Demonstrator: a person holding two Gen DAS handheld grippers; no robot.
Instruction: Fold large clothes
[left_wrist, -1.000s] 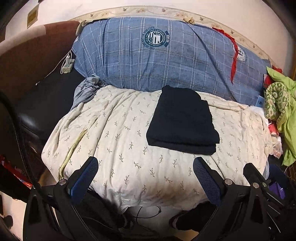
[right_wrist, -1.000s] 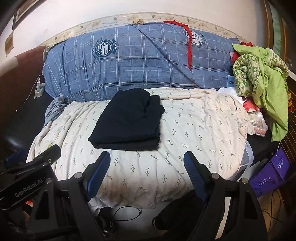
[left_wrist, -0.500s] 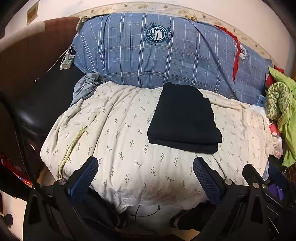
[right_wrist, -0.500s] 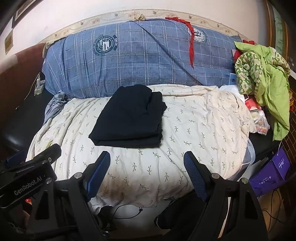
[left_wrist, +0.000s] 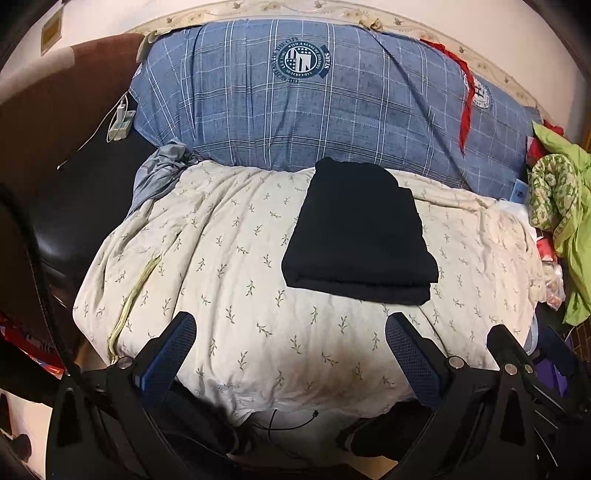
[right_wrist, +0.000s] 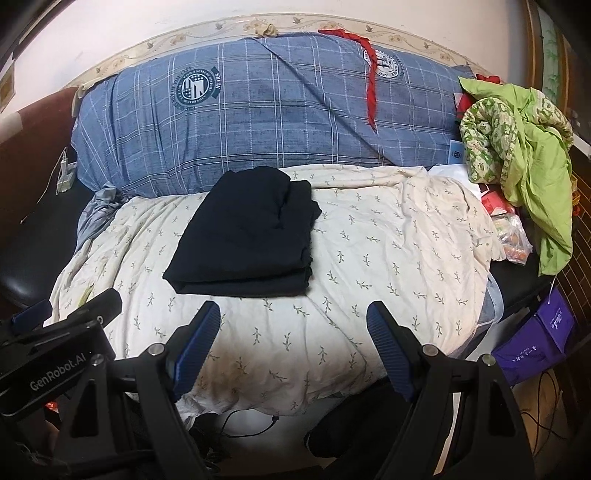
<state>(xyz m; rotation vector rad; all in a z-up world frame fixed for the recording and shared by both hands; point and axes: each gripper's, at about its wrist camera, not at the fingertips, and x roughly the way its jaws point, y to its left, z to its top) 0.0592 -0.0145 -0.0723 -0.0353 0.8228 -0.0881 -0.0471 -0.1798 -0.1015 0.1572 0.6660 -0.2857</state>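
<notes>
Jaws apart on both my left gripper (left_wrist: 290, 338) and right gripper (right_wrist: 293, 326), nothing between them; folded black garment (right_wrist: 245, 236) lies just ahead on the quilt (right_wrist: 388, 258).

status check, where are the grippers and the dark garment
Left gripper open, empty, short of the bed's edge. Right gripper open, empty, same. Dark garment folded flat on the cream quilt, touched by neither. Nothing in the way.

White wall (right_wrist: 147, 22) with floral border (right_wrist: 166, 40) behind bed.
</notes>
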